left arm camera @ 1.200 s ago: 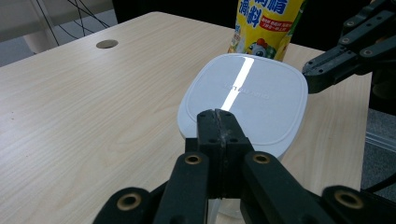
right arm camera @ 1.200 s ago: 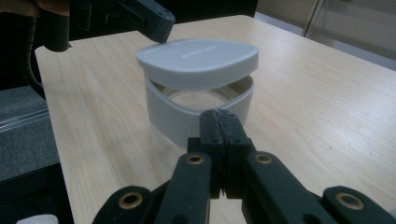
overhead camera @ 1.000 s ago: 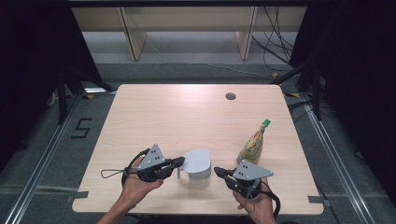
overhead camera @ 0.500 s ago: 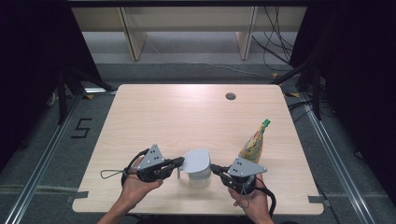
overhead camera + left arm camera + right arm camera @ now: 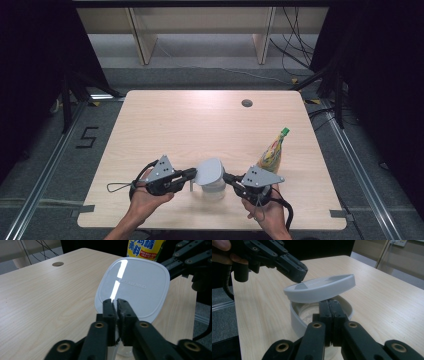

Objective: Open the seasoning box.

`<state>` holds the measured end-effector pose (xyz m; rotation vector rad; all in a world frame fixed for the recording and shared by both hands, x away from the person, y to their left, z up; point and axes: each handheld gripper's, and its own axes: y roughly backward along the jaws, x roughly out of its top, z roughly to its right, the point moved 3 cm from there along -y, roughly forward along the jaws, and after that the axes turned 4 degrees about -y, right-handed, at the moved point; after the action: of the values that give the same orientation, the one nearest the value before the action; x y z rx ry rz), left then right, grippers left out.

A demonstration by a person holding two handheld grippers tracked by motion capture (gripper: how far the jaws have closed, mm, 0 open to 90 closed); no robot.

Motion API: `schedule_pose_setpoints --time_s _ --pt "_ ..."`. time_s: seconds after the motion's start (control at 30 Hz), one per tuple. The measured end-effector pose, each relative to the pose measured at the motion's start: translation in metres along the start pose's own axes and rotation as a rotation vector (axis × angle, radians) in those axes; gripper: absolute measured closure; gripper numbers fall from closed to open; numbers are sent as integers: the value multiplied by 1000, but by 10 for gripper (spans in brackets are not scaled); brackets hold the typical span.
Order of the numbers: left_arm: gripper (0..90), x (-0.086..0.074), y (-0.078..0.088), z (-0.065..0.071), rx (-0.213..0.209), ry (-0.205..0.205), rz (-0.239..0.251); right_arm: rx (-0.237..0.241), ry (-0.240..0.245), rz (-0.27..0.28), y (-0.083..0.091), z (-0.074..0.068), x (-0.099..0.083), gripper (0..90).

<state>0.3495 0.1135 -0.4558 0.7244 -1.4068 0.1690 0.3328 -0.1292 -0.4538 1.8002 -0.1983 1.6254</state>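
Lid (image 5: 209, 171) first: we have it pinched at its near edge in our left gripper (image 5: 115, 302), whose jaws have just been easing apart a touch, though the left gripper view shows the pads pressing the white rim with the thin edge between them. It hangs tilted above the container (image 5: 298, 317), one side raised, clear of the rim on the side we can see. Our right gripper (image 5: 331, 305) has its jaws closed tight on the container's near wall, bracing it on the table (image 5: 175, 120).

From these grips outward, we judge the opening step as largely done: the seal looks broken and the inside of the tub shows pale contents or a bare floor; we cannot tell which. What is left, as we read it, is carrying the lid away to a bare patch of table and setting it down.

Beyond the tub, just beside our right hand (image 5: 267, 212), stands a seasoning bottle (image 5: 272, 150) with a green cap, upright and untouched.
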Motion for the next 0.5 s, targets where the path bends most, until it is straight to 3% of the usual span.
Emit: schedule_pose_setpoints --time_s 0.1,0.17,0.23,0.33,0.47,0.5 --pt "710 -3 8 -3 -24 47 51 4 1 2 -2 -1 1 900" --pt "669 -6 16 -4 -41 44 59 -9 35 16 -3 0 3 900" --pt "601 -11 27 -6 -33 7 53 0 12 16 -3 -3 4 900" --pt "522 -24 38 -7 -8 13 28 4 12 15 -4 -5 7 900" --pt "436 -44 41 -6 5 7 -29 7 24 17 -8 -7 11 900" --pt "418 -48 40 -4 7 26 -44 2 22 26 -9 -8 13 900"
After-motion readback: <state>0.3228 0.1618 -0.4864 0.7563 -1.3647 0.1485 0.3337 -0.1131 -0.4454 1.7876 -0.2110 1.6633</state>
